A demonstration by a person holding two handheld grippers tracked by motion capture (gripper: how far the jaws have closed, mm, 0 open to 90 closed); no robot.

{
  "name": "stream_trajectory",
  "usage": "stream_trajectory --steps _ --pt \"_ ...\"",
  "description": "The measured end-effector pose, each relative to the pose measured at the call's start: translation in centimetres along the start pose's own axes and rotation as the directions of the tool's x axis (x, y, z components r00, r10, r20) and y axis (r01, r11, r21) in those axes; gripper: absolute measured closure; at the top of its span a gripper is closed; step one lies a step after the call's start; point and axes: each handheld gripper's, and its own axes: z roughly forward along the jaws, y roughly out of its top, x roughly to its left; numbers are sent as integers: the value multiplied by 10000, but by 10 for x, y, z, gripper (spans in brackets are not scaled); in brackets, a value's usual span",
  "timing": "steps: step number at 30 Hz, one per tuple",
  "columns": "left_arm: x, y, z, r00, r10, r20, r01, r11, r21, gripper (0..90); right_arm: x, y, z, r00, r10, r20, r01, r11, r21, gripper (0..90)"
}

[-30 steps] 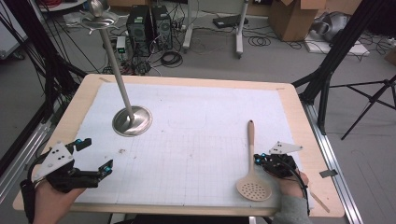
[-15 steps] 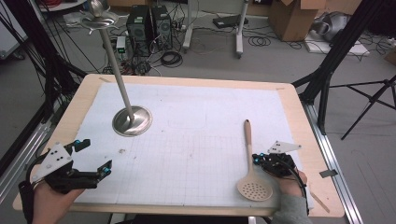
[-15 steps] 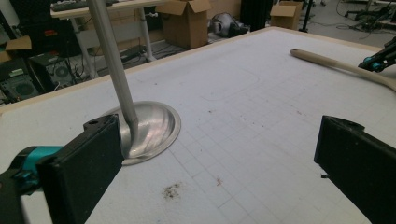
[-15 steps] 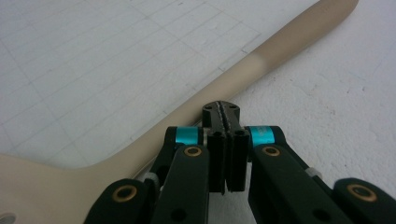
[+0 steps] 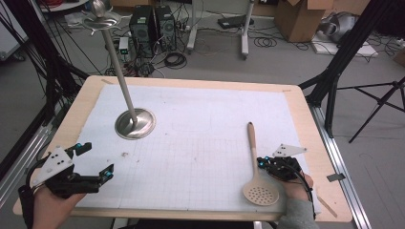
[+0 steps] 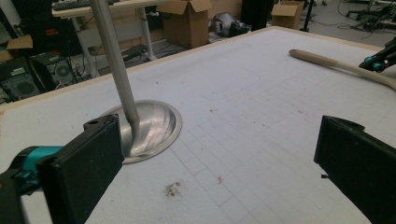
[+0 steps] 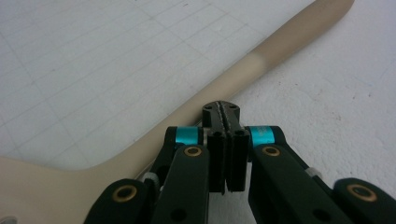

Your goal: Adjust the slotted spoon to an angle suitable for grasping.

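A beige slotted spoon (image 5: 253, 155) lies on the white gridded mat (image 5: 200, 124) at the front right, bowl toward me, handle pointing away. My right gripper (image 5: 261, 163) sits just right of the handle. In the right gripper view its jaws (image 7: 222, 108) are pressed together with nothing between them, the tip right at the spoon handle (image 7: 261, 60). My left gripper (image 5: 98, 158) rests at the front left with its jaws wide apart and empty. In the left gripper view that gripper (image 6: 224, 158) faces the metal stand's base (image 6: 154, 126), with the spoon handle (image 6: 336, 65) farther off.
A tall metal stand with a round base (image 5: 135, 123) and a small dish on top (image 5: 101, 19) rises at the back left of the mat. The wooden table edge (image 5: 191, 82) frames the mat. Computers, cables and boxes lie on the floor beyond.
The far end of the spoon's handle has shifted slightly to the left. Both hands stay where they were.
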Motion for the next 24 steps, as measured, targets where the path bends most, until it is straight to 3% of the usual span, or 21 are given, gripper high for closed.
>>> stream_trajectory --steps 17,24 --pt "0 -2 -2 10000 -23 -83 23 10000 76 18 5 7 9 9972 -602 -446 600 9982 -51 898" --pt "1 -4 -5 9998 -90 -198 92 9999 79 18 6 9 11 9961 -611 -632 608 9981 -65 898"
